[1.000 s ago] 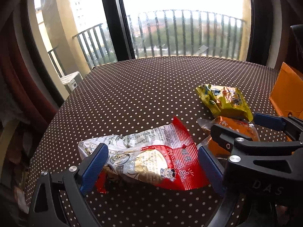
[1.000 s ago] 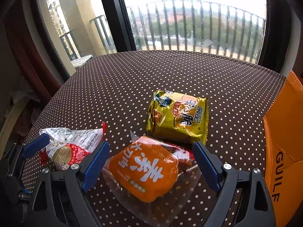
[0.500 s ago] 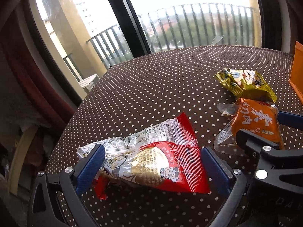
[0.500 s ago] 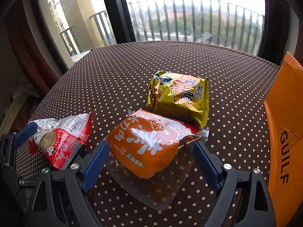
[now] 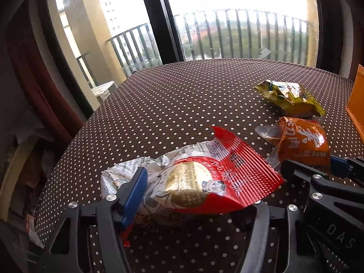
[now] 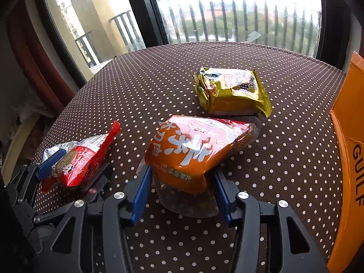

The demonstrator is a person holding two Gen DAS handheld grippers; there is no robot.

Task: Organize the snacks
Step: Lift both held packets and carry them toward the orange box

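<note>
Looked like a high-rise apt home: polka-dot cloth on the worktop (image 5: 182,95), glass door onto a railed balcony (image 5: 238,34), apt blocks (image 5: 113,13) & trees outside.

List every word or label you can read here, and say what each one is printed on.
"GULF": orange box at the table's right edge.
"LAO ... SHA": orange snack packet, under large white Chinese characters.
"DAS": black body of the right gripper.
Red-and-silver packet and yellow packet: print too small or crumpled to read.
</note>
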